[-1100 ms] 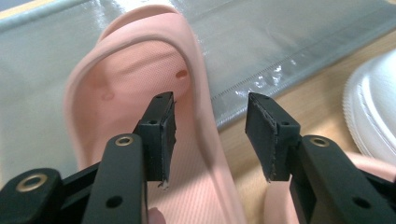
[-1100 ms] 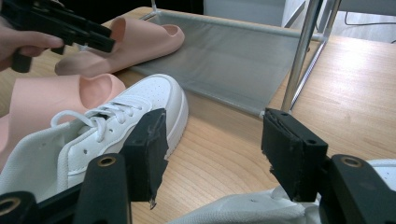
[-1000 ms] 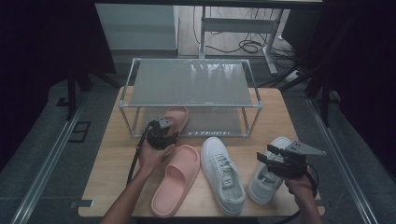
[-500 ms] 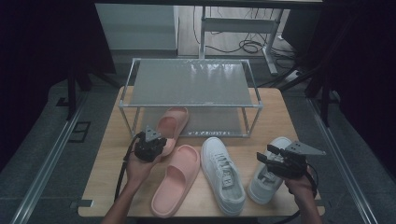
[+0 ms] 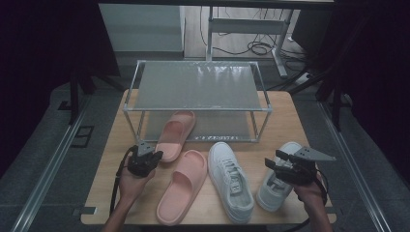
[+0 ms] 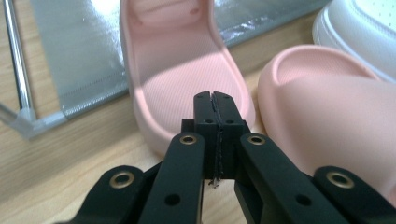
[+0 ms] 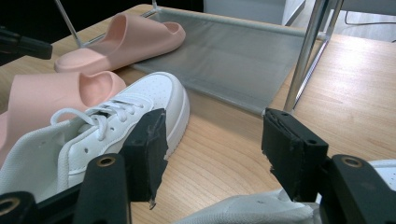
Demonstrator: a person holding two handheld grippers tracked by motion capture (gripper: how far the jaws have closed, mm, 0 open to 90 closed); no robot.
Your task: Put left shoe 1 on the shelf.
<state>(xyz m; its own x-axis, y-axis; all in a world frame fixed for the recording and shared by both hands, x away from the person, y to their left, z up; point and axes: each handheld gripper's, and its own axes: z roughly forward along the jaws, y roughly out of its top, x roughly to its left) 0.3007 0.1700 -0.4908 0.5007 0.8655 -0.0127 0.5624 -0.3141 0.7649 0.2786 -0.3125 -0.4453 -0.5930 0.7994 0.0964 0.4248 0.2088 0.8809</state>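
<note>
With left gripper clenched empty behind half-shelved pink foam slide, risks nudging askew; right gripper released above white leather sneaker.

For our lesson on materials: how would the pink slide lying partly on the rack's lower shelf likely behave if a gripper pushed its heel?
The pink slide looks like thick moulded foam, so probably light and springy. Its flat sole should slide, not roll. The left gripper, jaws shut, sits near its heel.
</note>
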